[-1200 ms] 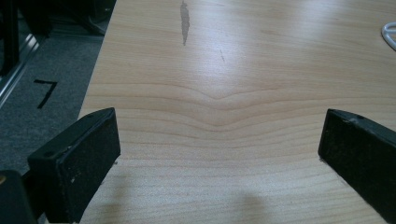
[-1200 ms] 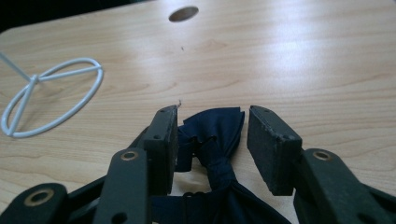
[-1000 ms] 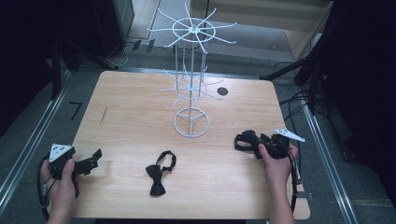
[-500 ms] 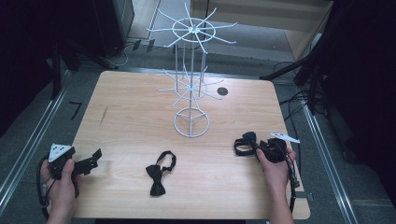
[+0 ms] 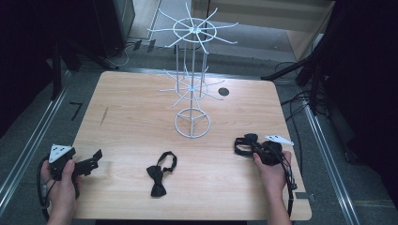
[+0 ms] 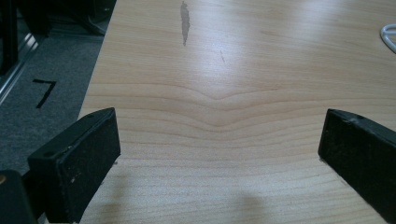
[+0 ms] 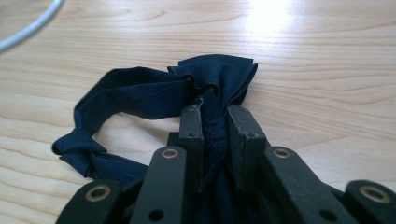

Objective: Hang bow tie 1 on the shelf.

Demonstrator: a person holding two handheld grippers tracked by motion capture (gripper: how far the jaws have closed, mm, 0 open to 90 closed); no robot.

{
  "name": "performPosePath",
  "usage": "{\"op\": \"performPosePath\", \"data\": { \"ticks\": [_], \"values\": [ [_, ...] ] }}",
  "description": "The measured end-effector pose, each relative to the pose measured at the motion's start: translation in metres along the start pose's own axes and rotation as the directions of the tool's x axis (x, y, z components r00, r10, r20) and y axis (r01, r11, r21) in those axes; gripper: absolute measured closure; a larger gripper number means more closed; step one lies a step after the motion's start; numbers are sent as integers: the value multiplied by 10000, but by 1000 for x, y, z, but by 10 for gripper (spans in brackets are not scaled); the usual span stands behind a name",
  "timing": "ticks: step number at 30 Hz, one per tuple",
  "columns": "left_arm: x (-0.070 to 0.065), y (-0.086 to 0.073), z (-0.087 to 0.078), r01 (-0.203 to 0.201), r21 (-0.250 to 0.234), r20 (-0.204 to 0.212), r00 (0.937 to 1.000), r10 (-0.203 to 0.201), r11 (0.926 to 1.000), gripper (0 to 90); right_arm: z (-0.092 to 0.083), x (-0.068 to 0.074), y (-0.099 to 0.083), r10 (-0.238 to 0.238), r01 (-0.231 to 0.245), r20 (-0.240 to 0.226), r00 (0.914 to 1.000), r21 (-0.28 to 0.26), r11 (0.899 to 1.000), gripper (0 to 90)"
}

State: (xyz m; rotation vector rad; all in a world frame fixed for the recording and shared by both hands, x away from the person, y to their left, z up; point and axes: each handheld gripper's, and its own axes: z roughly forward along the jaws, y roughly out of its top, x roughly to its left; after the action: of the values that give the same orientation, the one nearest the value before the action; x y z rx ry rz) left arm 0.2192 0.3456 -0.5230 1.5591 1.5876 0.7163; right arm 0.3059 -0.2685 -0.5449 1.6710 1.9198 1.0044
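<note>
Near the bench's front-left corner I hold my left gripper [image 5: 89, 164] with jaws wide apart over bare wood, one bow tie [image 5: 161, 173] lies by the front edge, and toward the right edge my right gripper [image 7: 215, 121] pinches a second bow tie [image 7: 154, 98] by a thin fold, which I judge could slip free if lifted toward the white wire rack [image 5: 192, 84].

Pale wooden tabletop [image 5: 131, 117] with a grey scuff [image 6: 185, 21] near its left edge; grey floor [image 5: 42, 119] alongside, marked with a black "7" [image 6: 45, 90].
</note>
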Motion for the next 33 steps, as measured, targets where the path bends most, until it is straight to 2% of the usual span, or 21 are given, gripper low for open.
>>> {"op": "performPosePath", "data": {
  "ticks": [1,4,8,10,15,18,25,33],
  "values": [
    [0,0,0,3,12,-1,10000,-3,10000,0,0,0,0,120,-121,-142,9998,-48,9999,779],
    [0,0,0,36,12,17,10000,-36,10000,0,-1,1,0,82,-88,-192,9998,-290,9995,779],
    [1,0,0,46,28,27,10000,-46,10000,0,-9,5,3,178,-213,-417,9990,-854,9961,779],
    [0,0,0,54,20,22,10000,-54,10000,0,-13,8,5,-13,-44,-501,9987,-1136,9935,779],
    [1,0,0,51,32,34,10000,-51,10000,0,-24,15,9,-19,-115,-775,9970,-1728,9849,779],
    [1,0,0,38,35,43,10000,-38,10000,0,-30,20,13,-176,3,-839,9963,-2029,9792,779],
    [-1,1,1,-50,114,-6,10000,50,9999,0,-38,30,21,-458,149,-1161,9922,-2540,9671,778],
    [-1,1,3,-101,113,109,9999,100,9999,0,-51,44,31,-721,302,-1268,9893,-3058,9516,778]
  ]
}}
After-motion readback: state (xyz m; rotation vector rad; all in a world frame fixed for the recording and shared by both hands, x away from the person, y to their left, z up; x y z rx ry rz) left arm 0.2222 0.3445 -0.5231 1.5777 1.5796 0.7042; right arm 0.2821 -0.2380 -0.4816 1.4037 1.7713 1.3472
